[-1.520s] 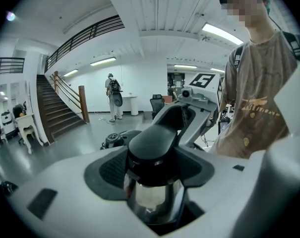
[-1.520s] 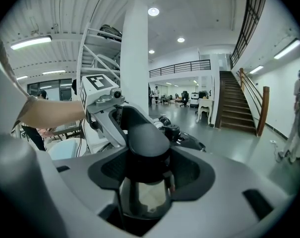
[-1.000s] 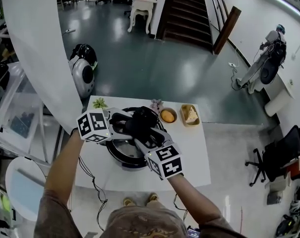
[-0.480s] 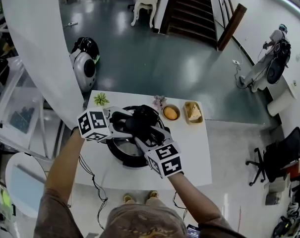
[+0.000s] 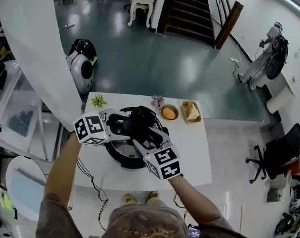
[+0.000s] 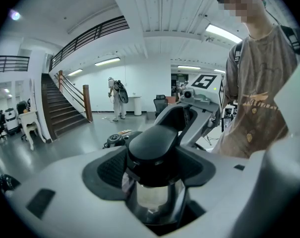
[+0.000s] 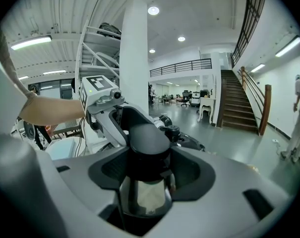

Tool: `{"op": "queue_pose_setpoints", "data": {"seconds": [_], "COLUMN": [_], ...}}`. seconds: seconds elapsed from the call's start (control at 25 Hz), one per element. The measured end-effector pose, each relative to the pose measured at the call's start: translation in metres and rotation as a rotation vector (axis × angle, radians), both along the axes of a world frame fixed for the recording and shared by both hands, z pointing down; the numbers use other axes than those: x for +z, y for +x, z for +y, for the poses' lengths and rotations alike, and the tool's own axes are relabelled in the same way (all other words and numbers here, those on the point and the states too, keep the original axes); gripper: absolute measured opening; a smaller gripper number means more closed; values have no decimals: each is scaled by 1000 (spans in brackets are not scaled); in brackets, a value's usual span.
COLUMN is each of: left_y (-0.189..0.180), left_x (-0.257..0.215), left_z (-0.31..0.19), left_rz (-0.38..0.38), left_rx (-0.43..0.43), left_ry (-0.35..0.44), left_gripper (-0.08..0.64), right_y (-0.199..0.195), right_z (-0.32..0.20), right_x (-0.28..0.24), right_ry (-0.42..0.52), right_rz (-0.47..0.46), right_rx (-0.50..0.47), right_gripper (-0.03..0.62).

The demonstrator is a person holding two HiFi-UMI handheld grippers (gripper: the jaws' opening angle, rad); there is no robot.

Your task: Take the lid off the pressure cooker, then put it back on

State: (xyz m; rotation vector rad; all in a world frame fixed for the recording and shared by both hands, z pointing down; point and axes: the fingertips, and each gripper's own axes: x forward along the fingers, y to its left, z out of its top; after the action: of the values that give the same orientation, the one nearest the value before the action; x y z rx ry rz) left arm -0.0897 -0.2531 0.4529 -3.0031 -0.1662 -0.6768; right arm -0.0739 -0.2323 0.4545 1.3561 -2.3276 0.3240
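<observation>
At desk (image 5: 192, 155) centre: pressure cooker (image 5: 115, 155), lid (image 5: 126, 148) apparently seated on it. Black lid handle (image 6: 153, 144) sits between both sets of jaws. Left hand-held gripper (image 6: 154, 175) jaws just opened wider, grip looks released. Right hand-held gripper (image 7: 146, 175) clenched on lid handle. Judgement: lid probably back on, letting go begun.

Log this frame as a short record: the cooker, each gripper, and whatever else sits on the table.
cooker: pressure cooker at the middle of the white table
left gripper: jaws have just been opening; lid handle between them, apparently not pinched
right gripper: closed on the lid handle from the opposite side
far table edge: small plant, bowl with something orange, tray of food
</observation>
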Motion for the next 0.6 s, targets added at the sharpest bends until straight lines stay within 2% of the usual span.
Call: {"op": "queue_pose_setpoints", "data": {"seconds": [0.2,0.6], "left_y": [1,2], "left_x": [-1,1], "left_z": [1,-1], "left_rz": [8,12], "left_rx": [-11,-108], "left_ry": [16,24], "left_gripper": [288,281], "right_y": [2,6], "right_z": [-1,-3], "right_x": [0,1], "right_ry": [-16,-28], "right_rz": [-6,-16], "right_rx": [-24,-114], "right_gripper": [244,241]}}
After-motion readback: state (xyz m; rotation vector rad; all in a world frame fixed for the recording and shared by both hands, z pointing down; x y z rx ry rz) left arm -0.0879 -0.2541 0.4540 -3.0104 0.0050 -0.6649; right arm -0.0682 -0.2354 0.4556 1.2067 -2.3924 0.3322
